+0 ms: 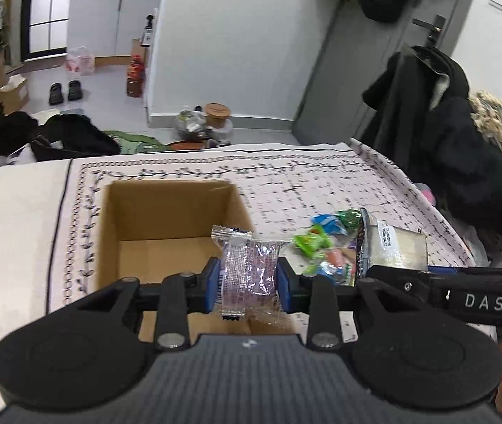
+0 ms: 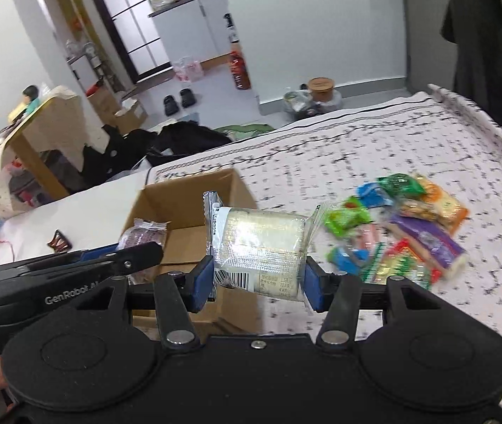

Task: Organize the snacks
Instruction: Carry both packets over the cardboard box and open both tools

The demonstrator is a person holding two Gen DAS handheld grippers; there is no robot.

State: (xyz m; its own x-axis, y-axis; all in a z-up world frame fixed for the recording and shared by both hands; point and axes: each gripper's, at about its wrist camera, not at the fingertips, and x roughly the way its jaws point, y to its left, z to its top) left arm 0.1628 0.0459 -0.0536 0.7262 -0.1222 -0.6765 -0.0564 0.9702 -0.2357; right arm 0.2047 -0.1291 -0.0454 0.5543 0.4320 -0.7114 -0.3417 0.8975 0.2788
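Note:
My left gripper [image 1: 249, 279] is shut on a clear-wrapped purple snack [image 1: 249, 272], held over the near right edge of an open cardboard box [image 1: 166, 208]. My right gripper [image 2: 258, 275] is shut on a pale cream snack packet [image 2: 261, 247], held just right of the box [image 2: 194, 194]. The purple snack also shows at the left in the right wrist view [image 2: 141, 235]. The cream packet shows at the right in the left wrist view [image 1: 395, 247]. A pile of loose coloured snacks [image 2: 402, 222] lies on the patterned cloth, right of the box.
The patterned cloth [image 1: 321, 183] covers the table; a bare white part [image 1: 7, 219] lies to the left. A dark coat on a chair [image 1: 462, 141] stands past the right edge. Clothes and bags lie on the floor behind.

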